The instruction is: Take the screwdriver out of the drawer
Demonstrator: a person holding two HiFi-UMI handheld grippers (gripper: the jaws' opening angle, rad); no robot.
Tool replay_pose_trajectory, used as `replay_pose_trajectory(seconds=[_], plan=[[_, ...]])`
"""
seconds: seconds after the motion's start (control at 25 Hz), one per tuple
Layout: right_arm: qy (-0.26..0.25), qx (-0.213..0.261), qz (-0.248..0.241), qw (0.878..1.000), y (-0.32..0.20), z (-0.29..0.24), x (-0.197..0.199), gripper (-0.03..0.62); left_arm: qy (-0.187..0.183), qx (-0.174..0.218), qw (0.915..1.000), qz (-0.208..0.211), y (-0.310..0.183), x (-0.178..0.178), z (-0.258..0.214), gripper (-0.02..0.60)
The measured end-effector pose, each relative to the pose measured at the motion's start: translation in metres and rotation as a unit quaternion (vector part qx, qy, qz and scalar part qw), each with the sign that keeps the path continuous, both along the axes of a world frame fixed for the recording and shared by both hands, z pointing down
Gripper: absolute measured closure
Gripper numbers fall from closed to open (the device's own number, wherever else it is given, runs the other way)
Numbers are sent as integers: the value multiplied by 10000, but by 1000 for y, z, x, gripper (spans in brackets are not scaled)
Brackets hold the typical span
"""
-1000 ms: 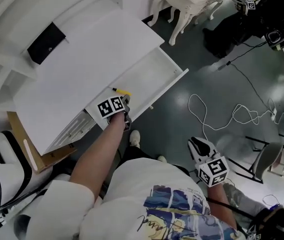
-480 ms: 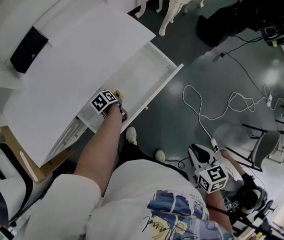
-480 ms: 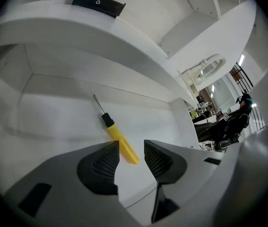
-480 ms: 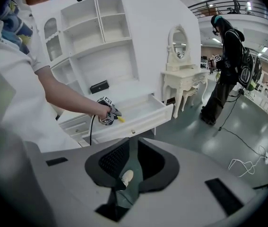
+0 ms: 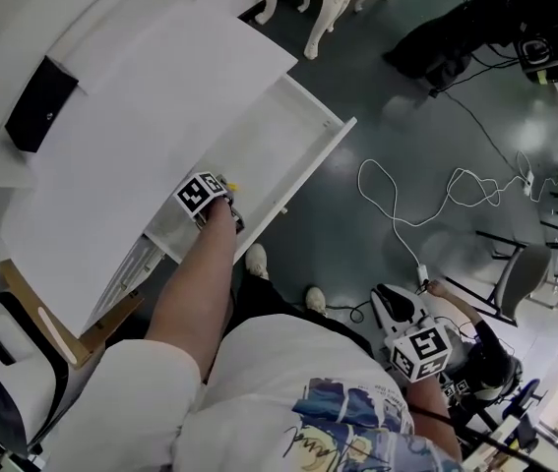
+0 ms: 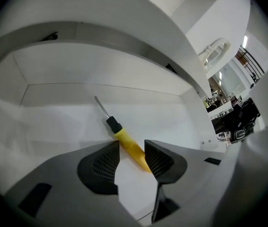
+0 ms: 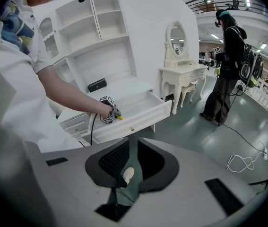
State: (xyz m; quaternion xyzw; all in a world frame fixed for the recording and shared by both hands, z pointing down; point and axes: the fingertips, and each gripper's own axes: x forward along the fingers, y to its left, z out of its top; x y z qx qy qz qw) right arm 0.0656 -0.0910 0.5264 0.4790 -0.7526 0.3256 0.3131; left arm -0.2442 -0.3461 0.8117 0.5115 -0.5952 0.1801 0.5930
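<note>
A screwdriver (image 6: 129, 143) with a yellow handle, black collar and thin metal shaft lies flat on the floor of the open white drawer (image 6: 100, 70). My left gripper (image 6: 131, 145) points steeply down into the drawer and its jaws straddle the yellow handle. They are opening, and the pads do not press on it. From the head view only a yellow tip of the screwdriver (image 5: 234, 187) shows beside the left gripper (image 5: 227, 197). My right gripper (image 7: 133, 143) hangs low over the floor, jaws drawn almost together with nothing between them.
The drawer (image 5: 318, 160) juts from a white desk that bears a black box (image 5: 37, 101). A white cable (image 5: 406, 195) loops over the dark floor. A white dressing table (image 7: 183, 74) and a person in dark clothes (image 7: 228, 65) stand beyond. Cardboard (image 5: 32, 303) leans at the left.
My left gripper has sunk into the drawer and come over the screwdriver, which lay just ahead of it before. The right gripper has barely shifted.
</note>
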Motion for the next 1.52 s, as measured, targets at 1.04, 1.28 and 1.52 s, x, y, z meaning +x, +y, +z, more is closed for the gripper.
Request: replay_pose_trajectory(seconds=[1.04, 1.28, 1.52], plan=[[-289, 49, 187, 9994, 8, 16, 37, 524, -983, -42, 9665, 2371, 14, 15, -17, 497], [-404, 177, 90, 9990, 5, 16, 49, 525, -901, 166, 9636, 2511, 15, 27, -38, 499], [-511, 296, -33, 9983, 3, 16, 61, 525, -901, 483, 9612, 2564, 17, 36, -65, 500]])
